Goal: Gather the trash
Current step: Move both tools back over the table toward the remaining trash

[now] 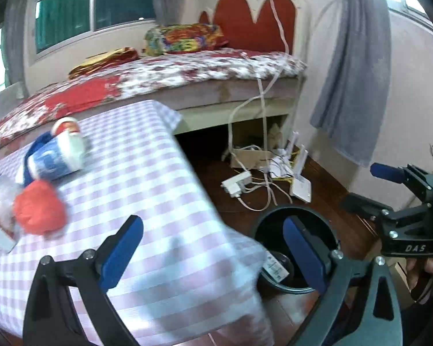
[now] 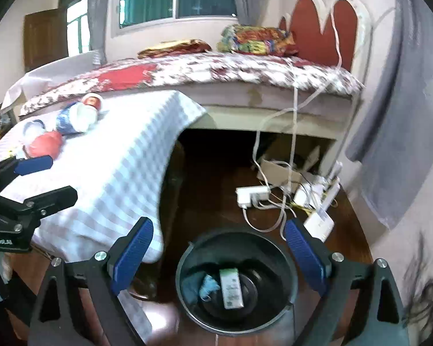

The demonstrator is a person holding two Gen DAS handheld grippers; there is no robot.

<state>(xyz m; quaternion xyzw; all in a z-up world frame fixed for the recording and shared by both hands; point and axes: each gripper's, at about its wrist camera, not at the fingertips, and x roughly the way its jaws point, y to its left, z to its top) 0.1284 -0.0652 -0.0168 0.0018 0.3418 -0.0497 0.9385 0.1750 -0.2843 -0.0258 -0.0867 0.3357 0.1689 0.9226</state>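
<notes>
Right gripper [image 2: 218,255] wide, empty, above bin [image 2: 236,314] on floor; carton [image 2: 231,288] and blue scrap [image 2: 209,285] inside. Left gripper [image 1: 213,256] wide, empty, over tabletop [image 1: 147,173] edge; cup [image 1: 57,158] and red wad [image 1: 39,207] well ahead-left.

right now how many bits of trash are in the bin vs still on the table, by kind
In the black bin:
white carton: 1
blue crumpled scrap: 1
On the checked table:
blue-and-white paper cup: 1
red-and-white cup: 1
red crumpled wad: 1
Total clearly countable: 5. The pile at the table's left edge is too blurred to count.
</notes>
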